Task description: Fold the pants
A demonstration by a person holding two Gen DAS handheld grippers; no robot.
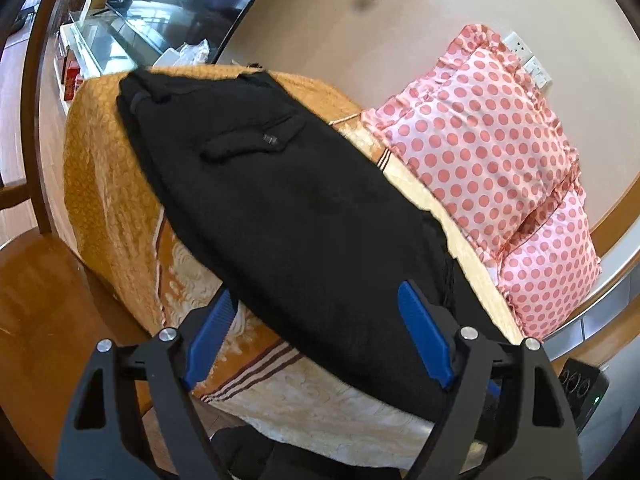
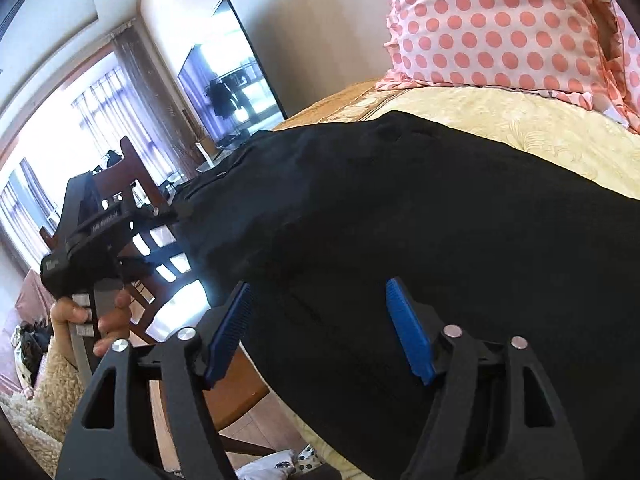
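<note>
Black pants lie flat along a bed with a gold and cream cover; a back pocket with a small tab faces up and the waistband is at the far end. My left gripper is open, its blue pads straddling the near end of the pants just above the fabric. In the right wrist view the same pants fill the middle. My right gripper is open over the pants' near edge. The left gripper, held in a hand, shows at the left beside the pants.
Two pink polka-dot pillows lie along the bed's right side, also in the right wrist view. A wooden chair stands by the bed. A television hangs on the far wall. Wooden floor lies left of the bed.
</note>
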